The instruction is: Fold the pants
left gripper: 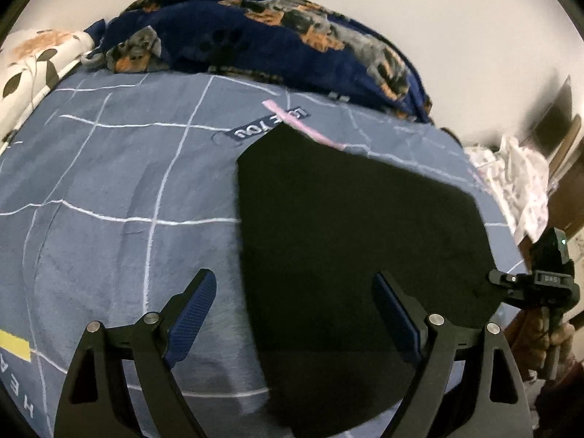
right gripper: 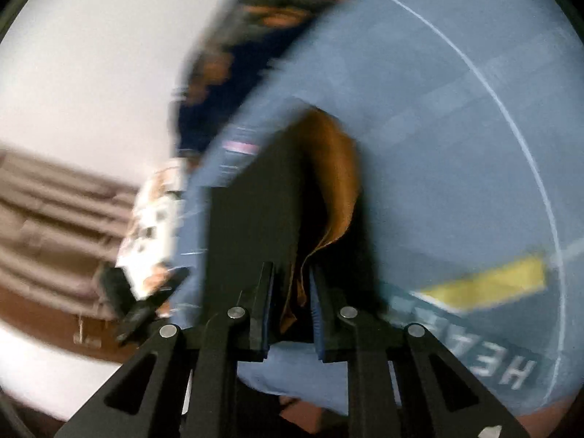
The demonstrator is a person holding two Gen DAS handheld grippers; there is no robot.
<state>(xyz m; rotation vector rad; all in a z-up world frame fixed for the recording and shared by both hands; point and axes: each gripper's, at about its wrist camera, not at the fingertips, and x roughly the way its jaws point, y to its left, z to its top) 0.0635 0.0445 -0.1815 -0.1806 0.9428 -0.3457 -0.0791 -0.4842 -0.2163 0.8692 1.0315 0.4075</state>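
Black pants (left gripper: 357, 241) lie on the blue bedspread (left gripper: 109, 189). Left gripper (left gripper: 295, 314) hangs released above them; right gripper (right gripper: 292, 292) grasps a brown-lined pants edge.

Bedroom, plain pale wall (left gripper: 438, 18) behind the bed.
Blue-grey grid-lined bedcover (left gripper: 109, 182) spans the bed; a navy dog-print blanket (left gripper: 255, 36) lies along its far edge, a floral white cloth (left gripper: 33, 62) far left, brown wooden furniture (left gripper: 562, 153) right.
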